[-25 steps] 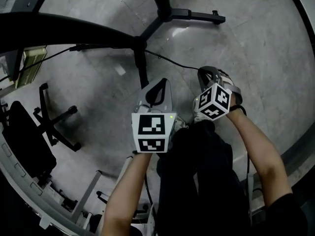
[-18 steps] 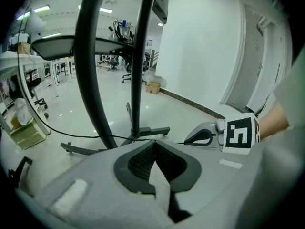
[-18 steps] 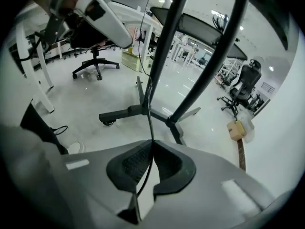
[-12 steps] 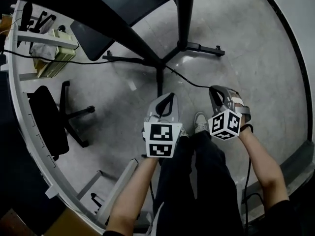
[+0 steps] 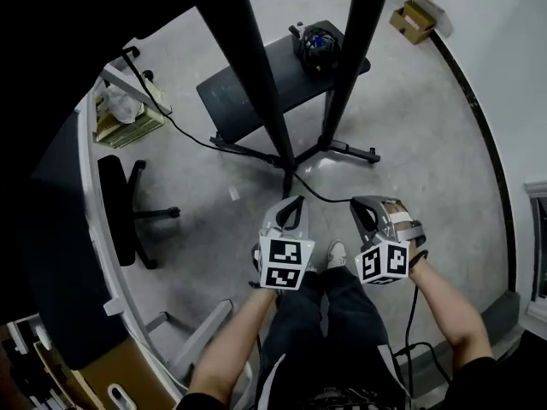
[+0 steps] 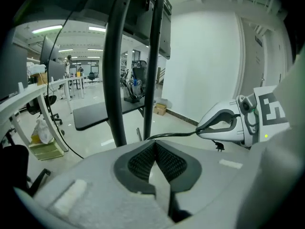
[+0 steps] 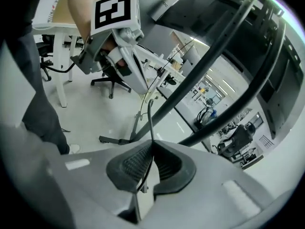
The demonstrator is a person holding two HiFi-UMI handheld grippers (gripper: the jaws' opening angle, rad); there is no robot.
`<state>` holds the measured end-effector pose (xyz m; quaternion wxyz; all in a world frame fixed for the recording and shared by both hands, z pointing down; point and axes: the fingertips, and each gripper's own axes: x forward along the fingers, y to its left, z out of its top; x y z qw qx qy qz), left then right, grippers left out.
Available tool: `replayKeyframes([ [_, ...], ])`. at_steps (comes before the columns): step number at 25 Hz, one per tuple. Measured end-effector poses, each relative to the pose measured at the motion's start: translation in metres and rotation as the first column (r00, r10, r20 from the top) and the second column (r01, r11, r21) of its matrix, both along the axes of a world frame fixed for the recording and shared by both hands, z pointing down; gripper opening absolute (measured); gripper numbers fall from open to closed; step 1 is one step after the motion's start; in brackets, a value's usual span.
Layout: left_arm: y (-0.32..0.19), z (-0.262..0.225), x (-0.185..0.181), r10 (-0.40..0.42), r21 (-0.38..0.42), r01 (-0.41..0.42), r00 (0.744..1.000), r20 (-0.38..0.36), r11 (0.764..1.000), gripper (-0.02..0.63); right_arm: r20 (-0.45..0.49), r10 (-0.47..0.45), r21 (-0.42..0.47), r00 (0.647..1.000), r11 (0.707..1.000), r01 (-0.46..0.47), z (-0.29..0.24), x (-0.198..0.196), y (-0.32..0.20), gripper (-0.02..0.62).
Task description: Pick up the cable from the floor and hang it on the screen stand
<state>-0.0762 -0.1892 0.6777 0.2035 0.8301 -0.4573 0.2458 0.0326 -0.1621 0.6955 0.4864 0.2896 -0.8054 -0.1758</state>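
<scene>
A thin black cable [image 5: 329,199] is stretched between my two raised grippers. My left gripper [image 5: 293,202] is shut, and the cable [image 6: 176,134] leaves its closed tips toward the right gripper [image 6: 202,128], where a plug [image 6: 219,147] dangles. My right gripper [image 7: 151,147] is shut on the cable [image 7: 149,116], which runs between its pads and curls upward. The screen stand's two dark poles [image 5: 256,75] rise just ahead of both grippers. Its legs [image 5: 346,149] spread on the floor below. The rest of the cable trails across the floor to the left desk [image 5: 184,131].
A black platform [image 5: 256,84] with a dark bundle [image 5: 320,41] sits behind the poles. On the left are an office chair [image 5: 120,212], a white desk frame [image 5: 94,186] and boxes [image 5: 128,118]. A cardboard box [image 5: 414,17] lies by the far wall. The person's legs and shoe [image 5: 333,254] are below the grippers.
Both grippers have risen well above the floor with the cable between them, and the head view has lifted too. The stand's poles and platform now fill the view ahead.
</scene>
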Motion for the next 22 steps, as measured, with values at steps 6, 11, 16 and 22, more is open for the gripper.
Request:
replayKeyframes([
  [6, -0.006, -0.053, -0.029, -0.05, 0.09, 0.046, 0.998, 0.04, 0.995, 0.003, 0.047, -0.029, 0.095, 0.998, 0.995, 0.024, -0.099, -0.023, -0.007, 0.02],
  [11, -0.016, -0.089, -0.049, -0.092, 0.156, 0.08, 0.994, 0.066, 0.984, 0.052, 0.041, -0.087, 0.245, 0.995, 0.967, 0.074, -0.193, -0.034, -0.027, 0.02],
  [16, -0.016, -0.12, -0.061, -0.096, 0.212, 0.077, 0.992, 0.084, 0.974, 0.105, 0.069, -0.129, 0.366, 0.989, 0.926, 0.095, -0.284, -0.048, -0.037, 0.02],
  [22, -0.013, -0.145, -0.077, -0.123, 0.253, 0.096, 0.988, 0.091, 0.963, 0.164, 0.114, -0.169, 0.456, 0.979, 0.884, 0.1, -0.374, -0.067, -0.047, 0.02],
])
